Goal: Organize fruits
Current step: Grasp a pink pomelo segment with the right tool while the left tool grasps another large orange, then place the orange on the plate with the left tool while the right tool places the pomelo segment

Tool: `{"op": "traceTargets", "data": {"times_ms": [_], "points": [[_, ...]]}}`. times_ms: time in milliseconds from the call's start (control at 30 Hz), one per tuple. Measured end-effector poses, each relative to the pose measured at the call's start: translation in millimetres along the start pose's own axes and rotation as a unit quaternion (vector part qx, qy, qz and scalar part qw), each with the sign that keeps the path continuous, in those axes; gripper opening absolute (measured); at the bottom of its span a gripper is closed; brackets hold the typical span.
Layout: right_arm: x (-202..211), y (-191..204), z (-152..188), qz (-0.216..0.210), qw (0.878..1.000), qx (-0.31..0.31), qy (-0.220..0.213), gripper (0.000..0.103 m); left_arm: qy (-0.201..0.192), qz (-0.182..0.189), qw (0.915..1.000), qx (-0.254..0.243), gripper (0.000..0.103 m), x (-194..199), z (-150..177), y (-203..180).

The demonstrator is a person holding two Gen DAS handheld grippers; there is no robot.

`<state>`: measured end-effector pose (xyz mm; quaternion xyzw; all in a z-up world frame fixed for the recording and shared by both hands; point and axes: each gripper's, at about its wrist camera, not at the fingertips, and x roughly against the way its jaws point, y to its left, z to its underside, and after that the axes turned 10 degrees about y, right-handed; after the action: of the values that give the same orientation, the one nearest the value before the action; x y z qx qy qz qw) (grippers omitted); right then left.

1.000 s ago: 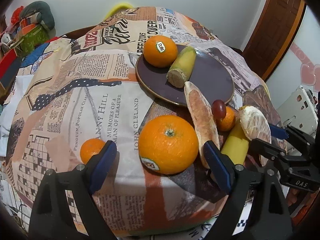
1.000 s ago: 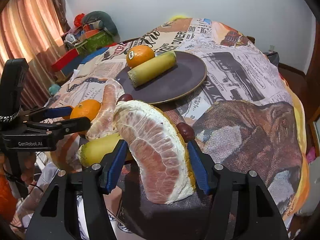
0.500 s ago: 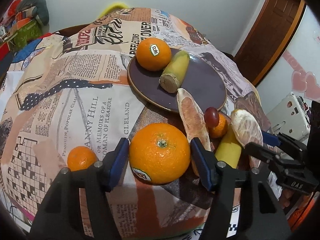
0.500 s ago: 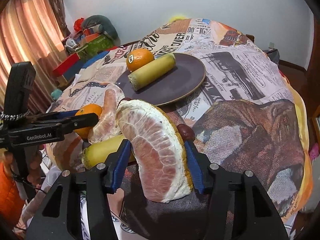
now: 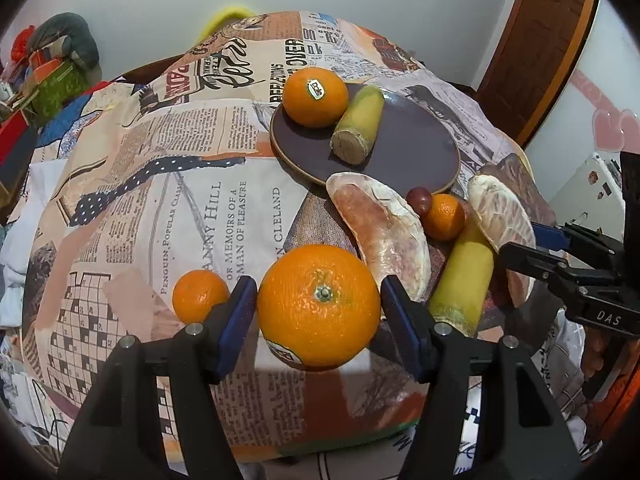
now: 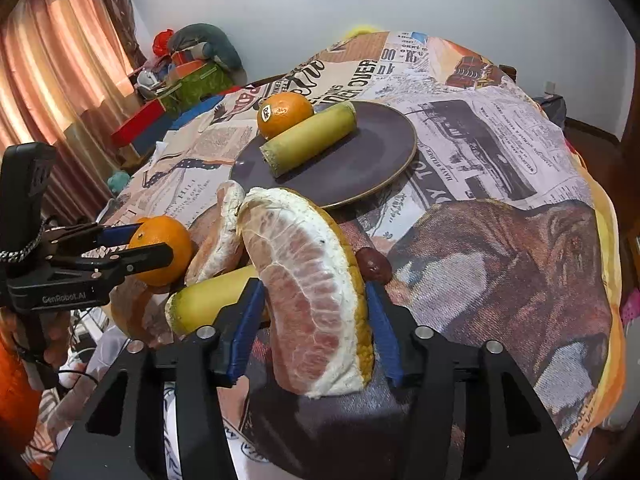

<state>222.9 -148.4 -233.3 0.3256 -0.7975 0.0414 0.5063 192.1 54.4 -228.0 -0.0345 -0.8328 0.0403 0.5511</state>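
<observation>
At the near edge of the newsprint-patterned tablecloth [image 5: 120, 184], the left gripper [image 5: 318, 306] pinches a large round orange [image 5: 318, 306] while the right gripper [image 6: 316, 312] clamps a peeled pink pomelo wedge [image 6: 316, 300], both fruits short of the dark round plate [image 6: 360, 168].

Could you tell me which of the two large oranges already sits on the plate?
The large orange with the white sticker, beside the yellow-green stalk piece on the dark plate. The other large orange sits on the tablecloth between the left gripper's fingers.
</observation>
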Motion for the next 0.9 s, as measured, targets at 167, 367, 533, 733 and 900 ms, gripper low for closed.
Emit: {"op": "traceTargets", "data": {"times_ms": [167,367,533,733,900], "points": [[-5.9,3.8,-8.4,0.003,1.000,0.004,-0.001,0.059,0.015,-0.004,0.9999,0.004,0.064,-14.4,-3.9,0.8],[-8.6,4.4,-12.8,0.003,1.000,0.004,-0.007,0.056,0.012,0.012,0.9997,0.018,0.064,-19.6,-3.5,5.4],[-5.1,4.8,-9.8,0.004,1.000,0.003,-0.012,0.053,0.005,0.005,0.9999,0.013,0.064,-15.6,-2.9,2.6],[3.8,7.4,-8.5,0.005,1.000,0.003,-0.027,0.049,-0.016,0.001,0.9998,0.014,0.064,-2.6,-3.6,1.8],[14.3,10.7,-9.0,0.004,0.999,0.006,-0.040,0.049,-0.037,0.002,0.9992,0.015,0.064,12.7,-8.9,1.5]]}}
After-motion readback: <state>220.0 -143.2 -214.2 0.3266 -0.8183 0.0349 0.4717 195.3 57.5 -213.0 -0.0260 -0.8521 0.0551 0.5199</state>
